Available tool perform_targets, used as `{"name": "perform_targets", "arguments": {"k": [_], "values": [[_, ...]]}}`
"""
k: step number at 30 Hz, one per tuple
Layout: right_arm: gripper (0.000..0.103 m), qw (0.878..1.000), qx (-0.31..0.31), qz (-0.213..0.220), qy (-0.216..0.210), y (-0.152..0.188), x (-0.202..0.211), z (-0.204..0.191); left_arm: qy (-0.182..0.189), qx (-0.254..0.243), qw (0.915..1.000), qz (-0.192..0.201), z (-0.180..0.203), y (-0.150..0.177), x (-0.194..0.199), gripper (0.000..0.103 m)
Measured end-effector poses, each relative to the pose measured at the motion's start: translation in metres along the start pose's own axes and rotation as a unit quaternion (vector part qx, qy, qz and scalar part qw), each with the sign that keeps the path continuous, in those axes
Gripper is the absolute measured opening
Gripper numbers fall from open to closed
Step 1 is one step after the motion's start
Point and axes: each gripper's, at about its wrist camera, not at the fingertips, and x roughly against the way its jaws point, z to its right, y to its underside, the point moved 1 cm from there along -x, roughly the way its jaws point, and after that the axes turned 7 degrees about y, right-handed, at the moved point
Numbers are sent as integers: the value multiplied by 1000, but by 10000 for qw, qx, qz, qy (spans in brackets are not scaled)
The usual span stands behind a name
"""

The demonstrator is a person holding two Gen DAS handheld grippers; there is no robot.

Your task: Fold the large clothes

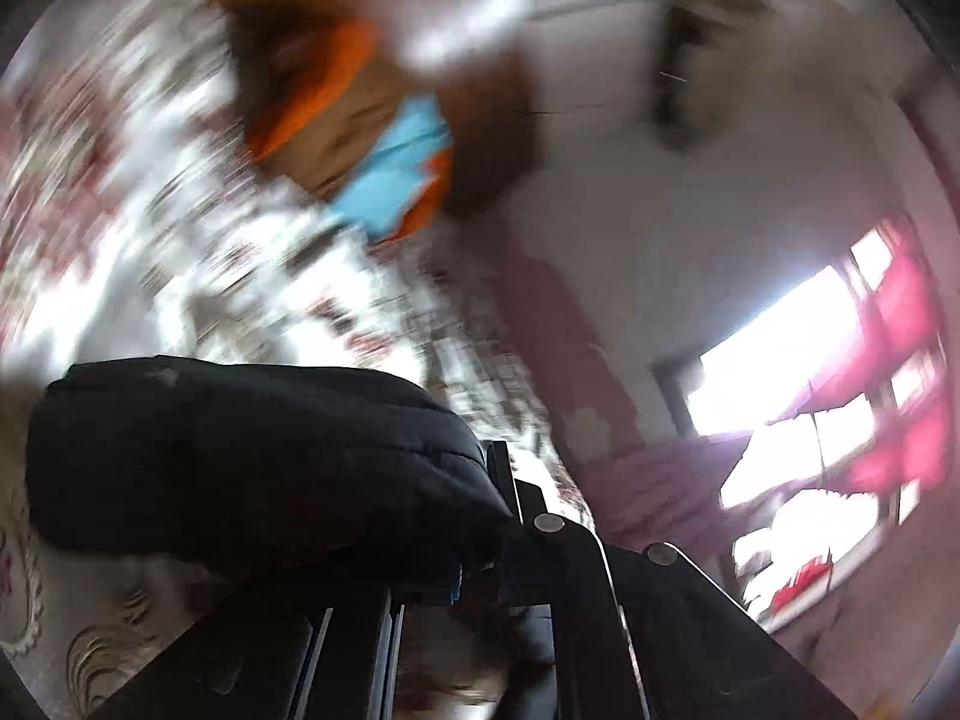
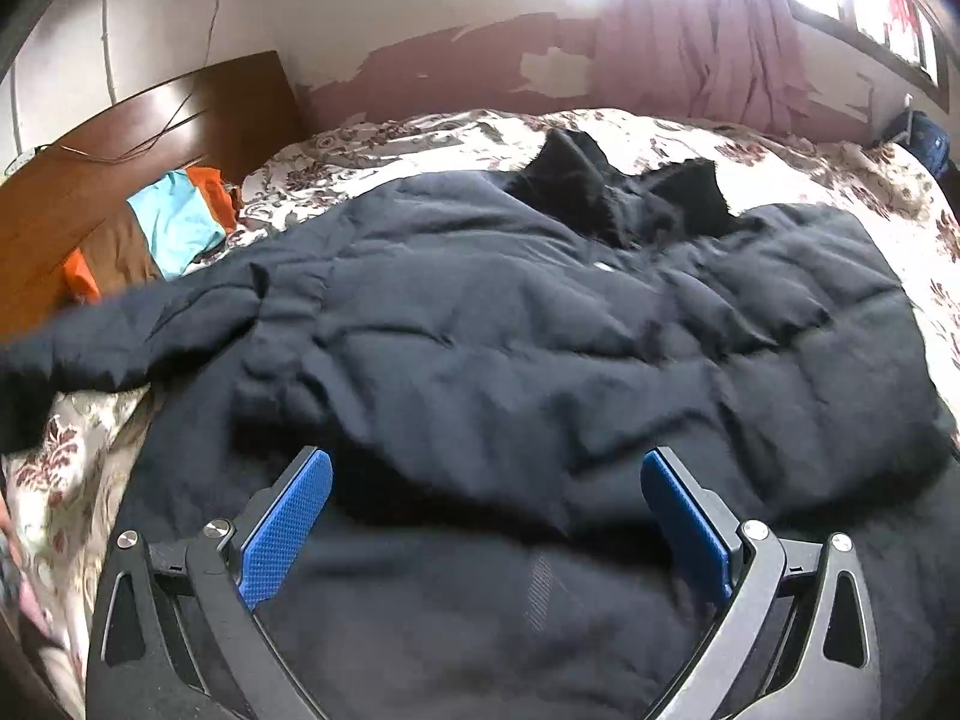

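Jacket (image 2: 540, 330): one | left gripper (image 1: 498, 540): fingers clamp sleeve | right gripper (image 2: 486, 516): fingers wide

Big dark navy puffer jacket (image 2: 540, 324) lying spread flat, rumpled, black furry hood at the far end.

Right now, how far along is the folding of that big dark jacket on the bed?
Early. Done: the jacket lies spread across the bedspread, hood toward the wall. In hand: the left gripper appears shut on a sleeve, lifted and in motion, judging by the blur. The right gripper is open over the hem, holding nothing. Left: no fold shows on the body yet.
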Motion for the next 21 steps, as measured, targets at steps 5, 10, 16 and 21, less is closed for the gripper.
{"name": "perform_targets", "arguments": {"k": [5, 10, 16, 21], "values": [[101, 9998, -187, 72, 83, 9, 24, 49, 492, -1353, 9893, -214, 99, 3, -7, 7], [101, 9988, -385, 271, 146, 16, 40, 86, 918, -2341, 9650, -737, 182, 29, -29, 7], [101, 9959, -860, 202, 215, 44, 43, 135, 1257, -2682, 9463, -1293, 232, 80, -46, 7], [101, 9915, -1293, 123, -7, 71, 46, 171, 1433, -2949, 9222, -2050, 253, 140, -68, 7]]}}
